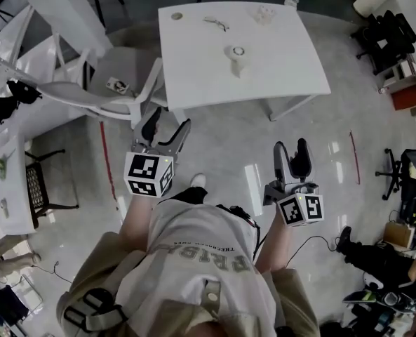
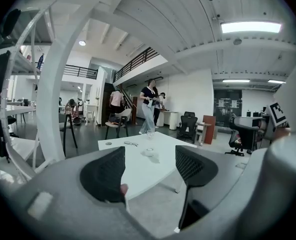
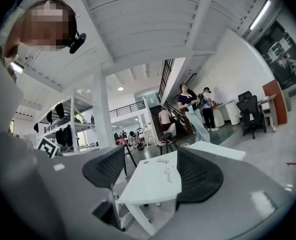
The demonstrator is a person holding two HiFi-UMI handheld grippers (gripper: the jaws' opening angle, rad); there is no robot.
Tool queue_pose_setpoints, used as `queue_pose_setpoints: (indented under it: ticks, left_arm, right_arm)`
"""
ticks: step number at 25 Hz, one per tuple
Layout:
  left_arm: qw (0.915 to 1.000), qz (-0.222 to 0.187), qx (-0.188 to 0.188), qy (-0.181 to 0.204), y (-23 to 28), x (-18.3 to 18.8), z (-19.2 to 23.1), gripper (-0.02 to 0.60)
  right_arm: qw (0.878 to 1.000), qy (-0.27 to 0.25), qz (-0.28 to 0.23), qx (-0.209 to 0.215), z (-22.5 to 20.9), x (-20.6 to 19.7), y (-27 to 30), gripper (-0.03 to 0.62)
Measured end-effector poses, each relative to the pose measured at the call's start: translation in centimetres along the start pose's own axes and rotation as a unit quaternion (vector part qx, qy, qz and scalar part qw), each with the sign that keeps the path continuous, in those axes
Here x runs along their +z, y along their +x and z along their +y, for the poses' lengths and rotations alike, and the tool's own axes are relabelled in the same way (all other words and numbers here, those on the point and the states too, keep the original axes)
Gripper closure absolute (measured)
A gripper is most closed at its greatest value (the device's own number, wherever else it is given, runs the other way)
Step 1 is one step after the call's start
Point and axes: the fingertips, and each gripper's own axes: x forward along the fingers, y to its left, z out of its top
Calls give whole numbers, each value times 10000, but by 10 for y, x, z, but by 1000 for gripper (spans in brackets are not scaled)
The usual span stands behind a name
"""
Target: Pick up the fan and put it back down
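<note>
Left gripper (image 1: 167, 126) and right gripper (image 1: 292, 149) gaped empty. Well ahead, one table (image 1: 292, 62) bore one fan (image 1: 237, 55) and, beyond it, one pair of glasses (image 1: 216, 24). One white chair (image 1: 116, 104) stood near the left gripper.

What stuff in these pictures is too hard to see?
- Fan: too small in every view to show its blades or a switch.
- Thin thing on the table: head view, too small to name.
- Round spot near the table's far corner: head view, too small to name.
</note>
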Motion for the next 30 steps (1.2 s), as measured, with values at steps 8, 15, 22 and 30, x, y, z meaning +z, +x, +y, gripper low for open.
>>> queue_pose_setpoints:
  ticks: [8,15,22,30]
  left_arm:
    - [9997,202,-147,-31,28,-12,21,255]
    - [9991,381,-136,-109,47,-27,30,255]
    - [9991,401,-71,-111,69,-27,30,255]
    - [9988,476,46,-120,107,-20,31,255]
  right_arm:
    - [9995,140,50,-286,-16,-8,24,290]
    - [9990,231,185,-341,-24,-21,40,290]
    - [9990,264,291,-231,-34,-27,64,290]
    - [9984,246,490,-99,-60,-29,102,290]
